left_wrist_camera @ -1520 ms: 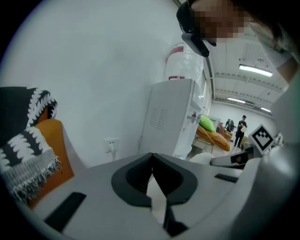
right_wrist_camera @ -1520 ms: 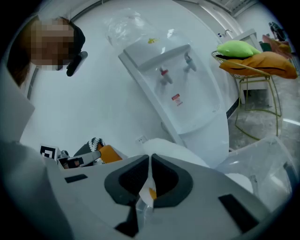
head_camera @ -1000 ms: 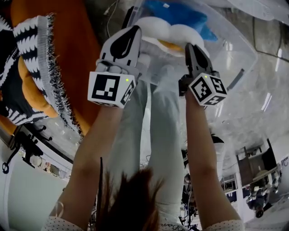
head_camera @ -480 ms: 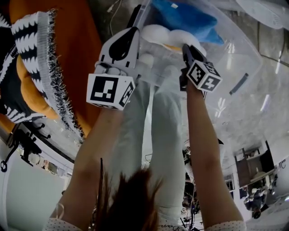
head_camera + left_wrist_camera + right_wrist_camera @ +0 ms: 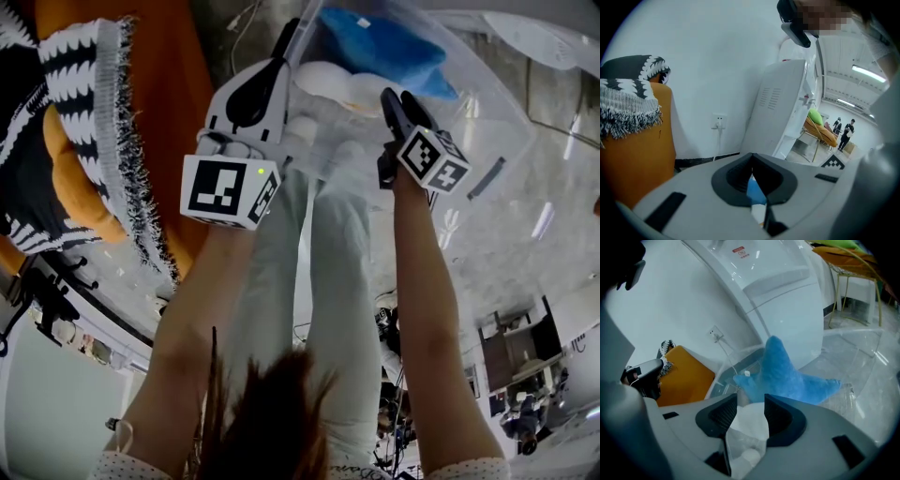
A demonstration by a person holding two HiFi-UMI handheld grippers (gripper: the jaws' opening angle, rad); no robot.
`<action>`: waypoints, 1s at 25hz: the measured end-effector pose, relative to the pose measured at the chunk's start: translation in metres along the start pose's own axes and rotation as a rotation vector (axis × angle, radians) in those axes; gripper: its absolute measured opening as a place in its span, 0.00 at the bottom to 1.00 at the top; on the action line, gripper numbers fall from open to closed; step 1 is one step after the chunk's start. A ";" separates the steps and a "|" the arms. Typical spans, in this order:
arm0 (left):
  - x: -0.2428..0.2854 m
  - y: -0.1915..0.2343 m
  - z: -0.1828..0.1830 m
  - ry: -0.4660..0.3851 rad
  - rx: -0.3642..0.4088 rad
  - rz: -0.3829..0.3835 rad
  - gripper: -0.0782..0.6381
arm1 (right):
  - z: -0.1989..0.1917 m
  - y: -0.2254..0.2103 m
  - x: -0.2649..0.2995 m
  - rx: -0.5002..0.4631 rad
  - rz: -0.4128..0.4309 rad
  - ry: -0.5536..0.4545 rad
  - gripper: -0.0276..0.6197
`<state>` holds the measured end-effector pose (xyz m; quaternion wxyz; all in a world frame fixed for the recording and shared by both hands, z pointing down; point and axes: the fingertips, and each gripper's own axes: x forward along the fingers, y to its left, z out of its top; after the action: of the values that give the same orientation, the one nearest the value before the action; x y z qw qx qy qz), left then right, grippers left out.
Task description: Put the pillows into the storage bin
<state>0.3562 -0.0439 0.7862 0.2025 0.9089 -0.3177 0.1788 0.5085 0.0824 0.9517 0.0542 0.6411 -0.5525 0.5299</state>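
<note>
Then left gripper [image 5: 751, 159] jaws sat pressed together; right gripper [image 5: 751, 399] jaws had just been spreading, white pillow [image 5: 750, 425] between (blue pillow [image 5: 787, 376] in storage bin [image 5: 497, 122]).

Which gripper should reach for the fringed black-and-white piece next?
Likely left: the left gripper, shut, is nearer the fringed piece; the right gripper, farther off, has just been opening around the white pillow.

No text can be read. The small red label [image 5: 738, 250] on the white machine [image 5: 783, 301] is too blurred (letters not clear, approx. none).
</note>
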 end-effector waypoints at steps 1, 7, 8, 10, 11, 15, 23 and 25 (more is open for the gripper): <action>-0.002 0.000 0.006 -0.005 0.002 0.001 0.11 | 0.012 0.007 -0.006 -0.018 0.001 -0.023 0.33; -0.022 -0.002 0.062 -0.049 0.023 0.012 0.11 | 0.099 0.072 -0.058 -0.092 0.060 -0.232 0.15; -0.025 -0.002 0.076 -0.063 0.031 0.012 0.11 | 0.116 0.085 -0.071 -0.118 0.074 -0.276 0.13; -0.030 -0.002 0.108 -0.107 0.054 0.008 0.11 | 0.150 0.111 -0.098 -0.180 0.089 -0.362 0.08; -0.035 -0.003 0.126 -0.124 0.064 0.007 0.11 | 0.163 0.125 -0.114 -0.201 0.092 -0.395 0.06; -0.061 -0.015 0.203 -0.176 0.096 -0.007 0.11 | 0.209 0.183 -0.181 -0.267 0.114 -0.492 0.06; -0.140 -0.046 0.341 -0.251 0.135 -0.043 0.11 | 0.288 0.305 -0.321 -0.404 0.173 -0.623 0.06; -0.156 -0.051 0.365 -0.266 0.134 -0.042 0.11 | 0.302 0.329 -0.354 -0.406 0.191 -0.665 0.06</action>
<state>0.3461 -0.1045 0.3909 0.1012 0.9425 -0.3100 0.0731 0.5042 -0.0114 0.3898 -0.0516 0.6996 -0.6906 0.1760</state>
